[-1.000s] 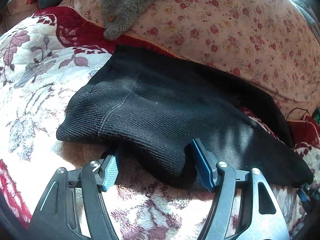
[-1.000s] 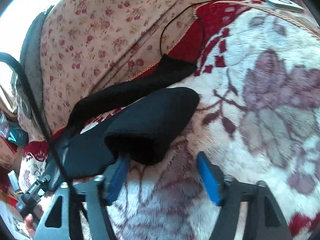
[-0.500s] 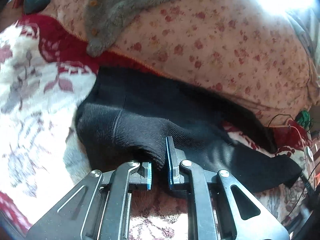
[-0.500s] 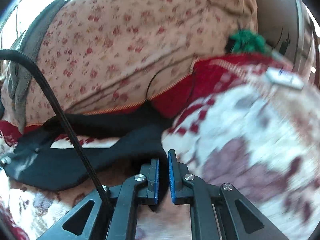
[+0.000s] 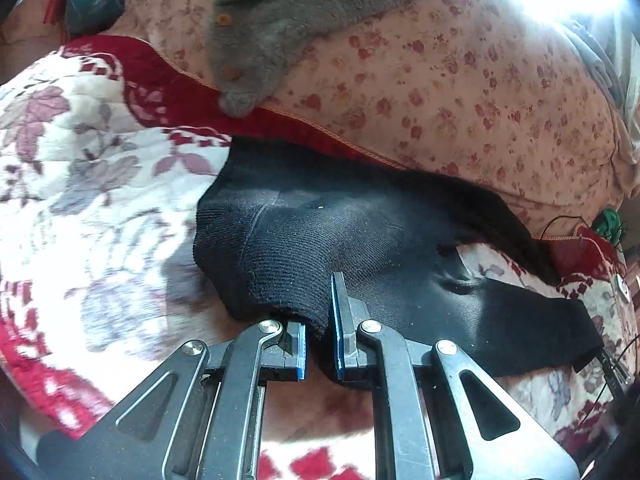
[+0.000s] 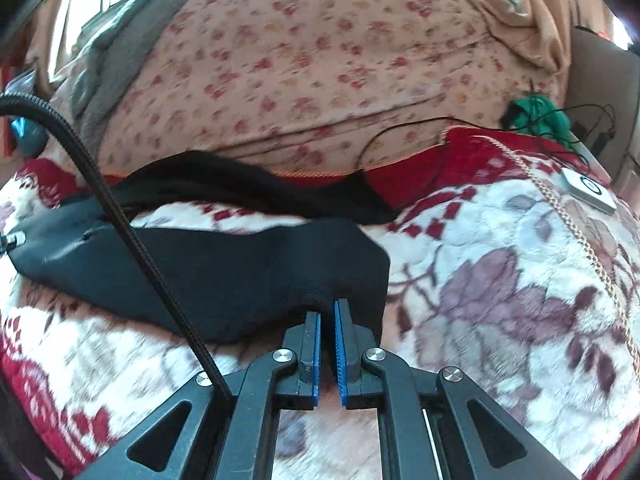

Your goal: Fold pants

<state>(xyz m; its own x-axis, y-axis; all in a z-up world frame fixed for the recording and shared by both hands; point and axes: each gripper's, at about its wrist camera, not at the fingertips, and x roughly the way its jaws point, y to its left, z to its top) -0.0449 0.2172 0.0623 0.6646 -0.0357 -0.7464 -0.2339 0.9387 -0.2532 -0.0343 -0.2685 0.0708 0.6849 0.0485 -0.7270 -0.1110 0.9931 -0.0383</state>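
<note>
Black knit pants (image 5: 360, 240) lie on a white and red floral blanket (image 5: 80, 184), with the waistband at the left and the legs running right. My left gripper (image 5: 318, 320) is shut on the near edge of the waistband and lifts it into a peak. In the right wrist view the pants' leg (image 6: 224, 268) stretches left across the blanket. My right gripper (image 6: 327, 316) is shut on the leg's cuff end. The second leg (image 6: 248, 188) lies behind, against a floral quilt.
A pink floral quilt (image 5: 460, 92) is piled behind the pants, with a grey fleece garment (image 5: 280, 28) draped over it. A white remote (image 6: 588, 190), a green object (image 6: 540, 116) and a thin black wire (image 6: 400, 132) lie at the far right. A black cable (image 6: 120, 216) crosses the right wrist view.
Both grippers were open around the cloth a second ago. Both have closed on it, the left on the waistband, the right on the cuff, and pulled the fabric up and toward me.
</note>
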